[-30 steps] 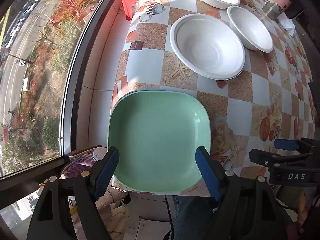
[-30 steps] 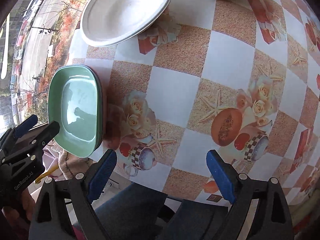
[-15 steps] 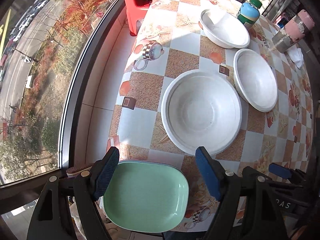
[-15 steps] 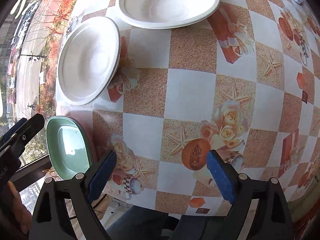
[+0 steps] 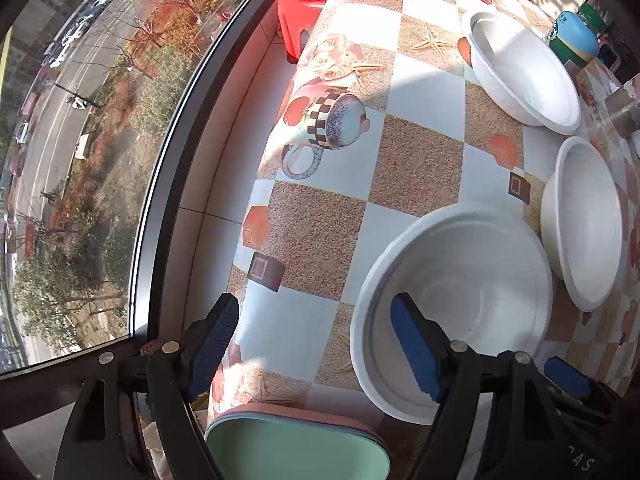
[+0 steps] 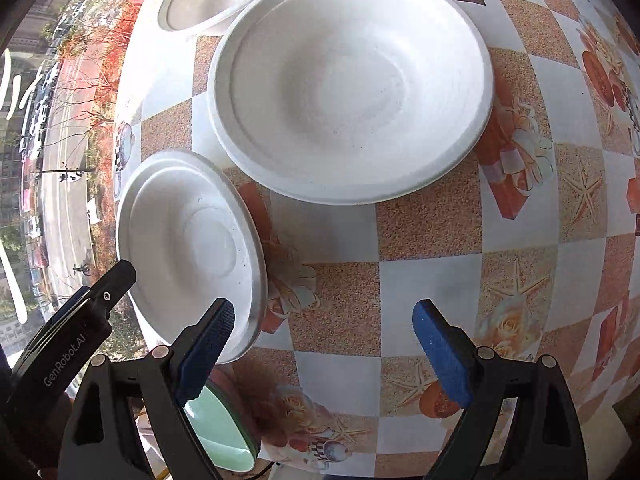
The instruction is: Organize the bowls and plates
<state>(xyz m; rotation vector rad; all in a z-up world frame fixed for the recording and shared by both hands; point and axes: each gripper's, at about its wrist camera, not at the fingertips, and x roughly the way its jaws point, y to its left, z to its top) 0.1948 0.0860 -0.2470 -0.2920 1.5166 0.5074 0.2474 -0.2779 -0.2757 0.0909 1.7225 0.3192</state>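
Resting ahead of the wide-open, empty left gripper [image 5: 314, 344], the large round white paper-pulp bowl [image 5: 456, 304] looks light and thin, best pinched at its near rim; the right gripper [image 6: 324, 348] gapes, empty too.

White bowls [image 6: 348, 92], mint-green plate [image 5: 296, 452], checkered floral tablecloth [image 6: 432, 220]

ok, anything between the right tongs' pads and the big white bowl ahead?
No: right wrist view shows only bare checkered tablecloth between the open right tongs and the big white bowl.
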